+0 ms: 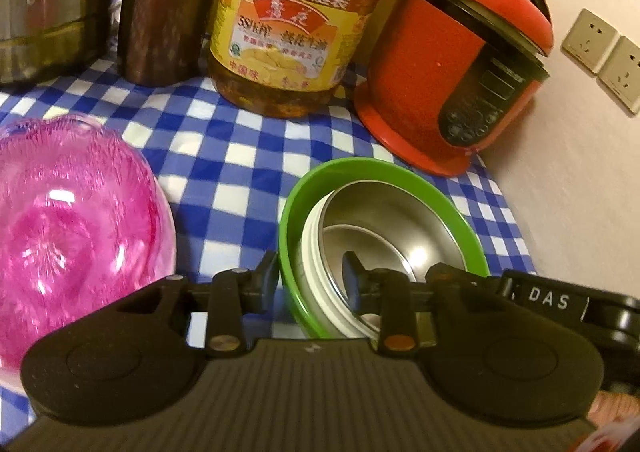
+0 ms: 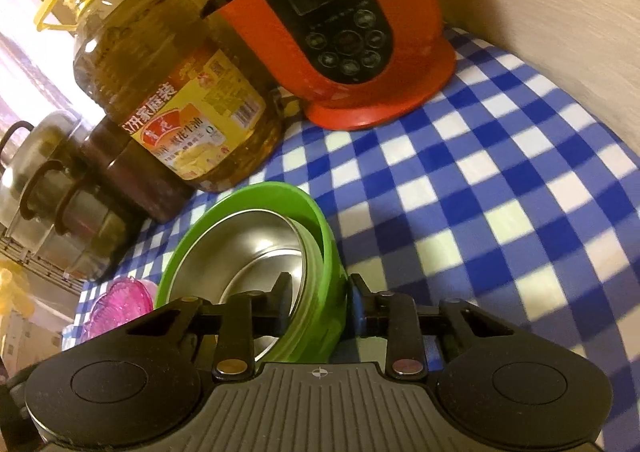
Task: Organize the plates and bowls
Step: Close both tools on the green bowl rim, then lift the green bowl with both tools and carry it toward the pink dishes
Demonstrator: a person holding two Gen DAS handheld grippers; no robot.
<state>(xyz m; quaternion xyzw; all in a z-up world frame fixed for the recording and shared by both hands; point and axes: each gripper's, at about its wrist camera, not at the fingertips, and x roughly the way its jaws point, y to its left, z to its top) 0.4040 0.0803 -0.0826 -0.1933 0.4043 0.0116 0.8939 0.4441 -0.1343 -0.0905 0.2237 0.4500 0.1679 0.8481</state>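
A green bowl (image 1: 384, 168) holds a steel bowl (image 1: 400, 220) with a white outer rim, on the blue-checked cloth (image 1: 240, 156). My left gripper (image 1: 310, 270) straddles their left rims, one finger outside the green wall and one inside the steel bowl, and is shut on them. In the right wrist view the green bowl (image 2: 280, 192) and steel bowl (image 2: 248, 244) look tilted. My right gripper (image 2: 320, 288) clamps the opposite wall the same way. A pink glass bowl (image 1: 80, 192) sits to the left, untouched, and the pink bowl (image 2: 116, 308) is small in the right wrist view.
Along the back stand a steel pot (image 1: 44, 12), a brown flask (image 1: 164, 12), a large oil bottle (image 1: 288, 44) and a red electric cooker (image 1: 452, 64). A wall with sockets (image 1: 600, 56) closes the right side. Bare checked cloth (image 2: 500, 192) lies right of the bowls.
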